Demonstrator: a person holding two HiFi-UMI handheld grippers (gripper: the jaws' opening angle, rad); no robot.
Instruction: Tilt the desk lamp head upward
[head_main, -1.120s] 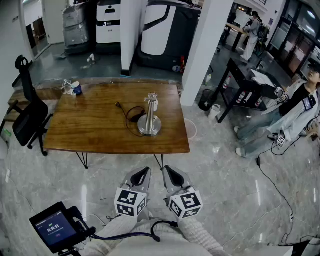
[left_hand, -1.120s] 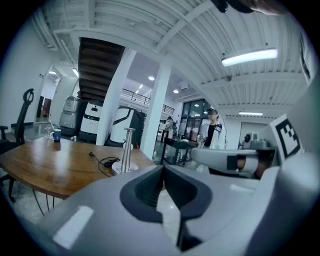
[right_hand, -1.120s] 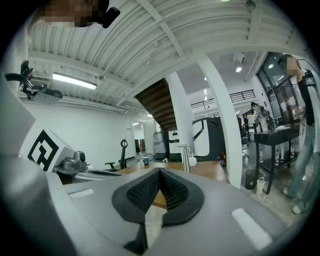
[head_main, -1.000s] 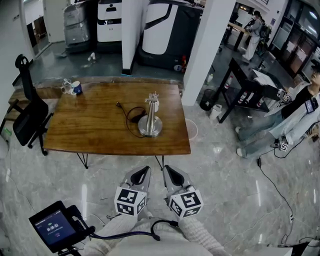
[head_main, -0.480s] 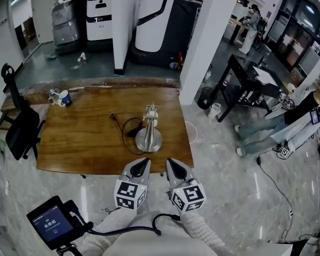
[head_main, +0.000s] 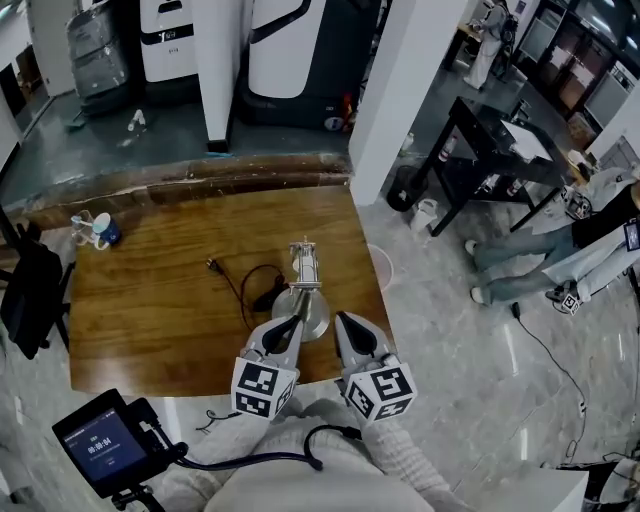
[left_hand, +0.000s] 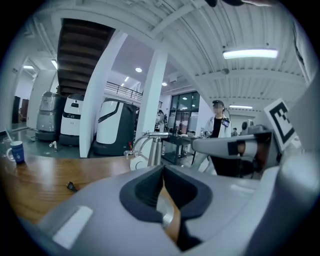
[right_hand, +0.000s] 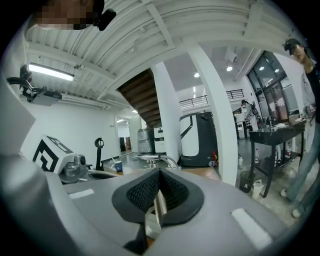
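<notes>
Blue mug (head_main: 103, 230) far left on brown wooden desk (head_main: 150, 310), contents indiscernible. Silver metal desk lamp (head_main: 305, 290) near front edge. Left gripper (head_main: 290, 326), right gripper (head_main: 344, 322): jaws closed, empty.

- Partly covered by the left tool (head_main: 286, 331) in the head view: lamp base (head_main: 314, 312).
- Seen from straight above, tilt impossible to tell: lamp head (head_main: 304, 254).
- Hidden behind the shut jaws in the left gripper view: lower lamp stem (left_hand: 155, 150).
- Cut off at the left edge: chair (head_main: 24, 292).
- Too small to read: print on screen (head_main: 100, 446).
</notes>
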